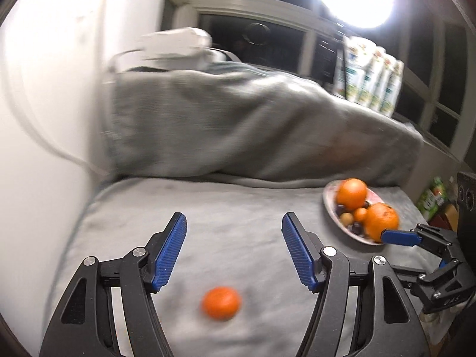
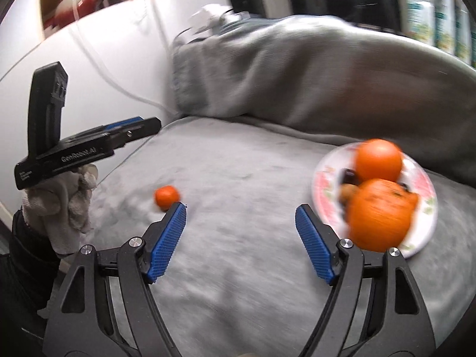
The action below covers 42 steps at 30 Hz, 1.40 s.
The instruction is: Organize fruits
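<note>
Both tongs are let go, and one little orange sits alone on the grey blanket.

The left tongs (image 1: 234, 223) stand apart with nothing between their blue pads, and the small orange (image 1: 221, 302) lies on the grey blanket (image 1: 226, 208) at about 6 o'clock in the left wrist view, below the tips and not touching them. The plate (image 1: 330, 205) sits at 3 o'clock with two big oranges (image 1: 352, 194) and some small dark fruits piled on it. The right tongs (image 2: 240, 211) are spread apart and hold nothing; in their view the plate is at 3 o'clock, just beside the right pad. A gloved hand (image 2: 64, 202) holds the left tongs at 9 o'clock there. The pictures are blurry.
</note>
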Available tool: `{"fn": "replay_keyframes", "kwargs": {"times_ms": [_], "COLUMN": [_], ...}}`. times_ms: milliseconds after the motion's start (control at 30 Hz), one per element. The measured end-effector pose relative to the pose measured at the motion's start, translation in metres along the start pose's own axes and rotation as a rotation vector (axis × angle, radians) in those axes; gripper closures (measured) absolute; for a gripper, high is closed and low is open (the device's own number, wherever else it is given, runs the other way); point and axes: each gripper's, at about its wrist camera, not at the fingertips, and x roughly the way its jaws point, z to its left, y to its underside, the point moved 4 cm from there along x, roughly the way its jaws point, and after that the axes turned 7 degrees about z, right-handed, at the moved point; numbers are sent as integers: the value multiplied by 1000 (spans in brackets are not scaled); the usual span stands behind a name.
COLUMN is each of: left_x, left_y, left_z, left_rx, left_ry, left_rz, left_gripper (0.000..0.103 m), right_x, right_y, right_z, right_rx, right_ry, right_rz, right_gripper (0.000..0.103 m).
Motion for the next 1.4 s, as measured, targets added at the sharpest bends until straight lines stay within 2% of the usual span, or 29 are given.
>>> {"fn": "replay_keyframes", "kwargs": {"times_ms": [200,433,500,567,633,767,933,1000,1067,1400], "left_x": [-23,-37,-40,-42,-44,-46,-48,-48,-48,-44], "left_y": [21,43,48,50,52,53,53,53,53,53], "left_z": [45,73,79,81,83,83,81,81,80,74], "left_rx": [-80,-130,-146,-149,-152,-148,-138,-135,-135,-128], "left_ry": [-72,-119,-123,-129,-132,-134,-131,-128,-125,-111], "left_rz": [-2,6,8,9,9,6,2,1,1,9], "left_gripper": [36,36,36,36,36,36,36,36,36,36], "right_x": [43,93,102,113,121,134,144,146,147,132], "right_y": [-13,-18,-19,-19,-19,-20,-18,-18,-19,-22], "right_z": [48,85,90,97,99,102,100,99,97,85], "right_rx": [-129,-224,-241,-253,-264,-269,-273,-271,-265,-227], "right_ry": [-59,-84,-88,-93,-89,-80,-64,-61,-58,-54], "right_rz": [57,137,153,174,186,211,235,242,244,194], "right_gripper": [24,25,33,37,37,45,46,56,58,60]}}
